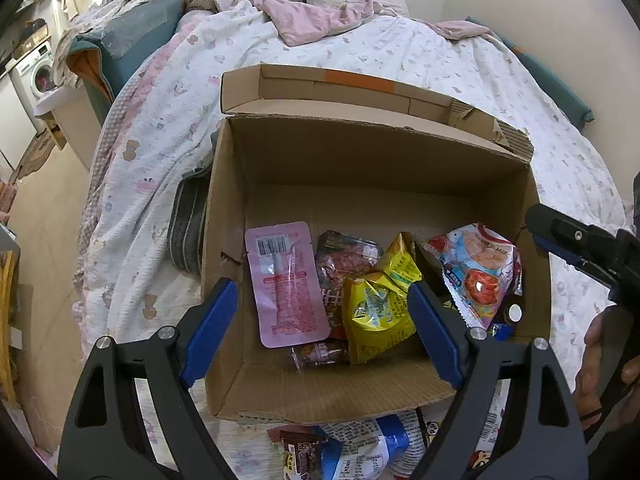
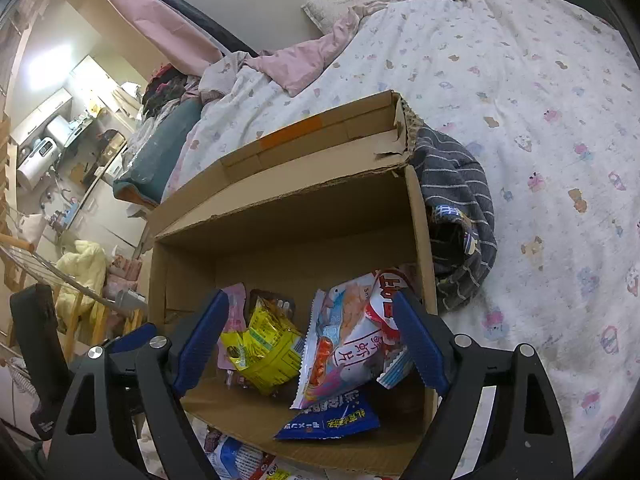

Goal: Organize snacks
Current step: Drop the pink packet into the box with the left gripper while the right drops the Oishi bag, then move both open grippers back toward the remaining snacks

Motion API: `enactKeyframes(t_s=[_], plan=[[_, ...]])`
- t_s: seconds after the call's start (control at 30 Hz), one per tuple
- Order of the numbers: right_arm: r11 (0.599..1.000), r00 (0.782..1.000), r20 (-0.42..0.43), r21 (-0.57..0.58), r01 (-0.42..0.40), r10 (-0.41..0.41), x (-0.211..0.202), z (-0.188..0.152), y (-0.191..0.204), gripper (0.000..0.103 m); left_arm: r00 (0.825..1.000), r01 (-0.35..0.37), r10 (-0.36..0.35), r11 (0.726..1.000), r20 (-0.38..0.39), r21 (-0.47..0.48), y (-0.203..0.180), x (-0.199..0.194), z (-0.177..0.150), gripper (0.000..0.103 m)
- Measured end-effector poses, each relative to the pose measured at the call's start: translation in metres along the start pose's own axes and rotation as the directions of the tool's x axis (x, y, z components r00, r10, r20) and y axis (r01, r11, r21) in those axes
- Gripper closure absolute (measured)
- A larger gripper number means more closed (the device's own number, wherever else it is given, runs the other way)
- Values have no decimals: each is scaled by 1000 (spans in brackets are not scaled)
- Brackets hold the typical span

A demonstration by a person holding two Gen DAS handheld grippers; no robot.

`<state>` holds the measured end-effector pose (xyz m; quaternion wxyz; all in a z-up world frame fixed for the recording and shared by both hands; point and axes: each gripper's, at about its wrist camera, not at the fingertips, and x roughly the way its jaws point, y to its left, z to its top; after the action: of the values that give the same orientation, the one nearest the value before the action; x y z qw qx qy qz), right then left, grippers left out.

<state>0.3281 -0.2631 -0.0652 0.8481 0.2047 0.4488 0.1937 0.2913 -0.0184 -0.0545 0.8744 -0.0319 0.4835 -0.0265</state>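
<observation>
Right gripper [image 2: 310, 336] blocks box's [image 2: 292, 204] blue packet [image 2: 332, 420].

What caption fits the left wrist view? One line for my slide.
Open left gripper above a cardboard box holding a pink sachet and yellow snack bags.

I see the open box [image 1: 360, 168] on the bed, holding a flat pink pouch [image 1: 285, 284], crumpled yellow bags [image 1: 376, 316], a dark red pack [image 1: 344, 256] and a shrimp-chip bag [image 1: 478, 272] leaning at its right wall.
</observation>
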Motion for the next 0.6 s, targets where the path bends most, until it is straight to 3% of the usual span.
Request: enactKeyframes(t_s=[0.4, 0.6], plan=[[1000, 1000, 24, 3, -6, 6, -9, 3, 2, 16, 1000, 2, -2, 1000, 21, 4, 0, -6, -1, 19], [1000, 999, 36, -10, -18, 19, -17, 1, 5, 10, 1000, 5, -4, 1000, 28, -13, 2, -12, -4, 18]])
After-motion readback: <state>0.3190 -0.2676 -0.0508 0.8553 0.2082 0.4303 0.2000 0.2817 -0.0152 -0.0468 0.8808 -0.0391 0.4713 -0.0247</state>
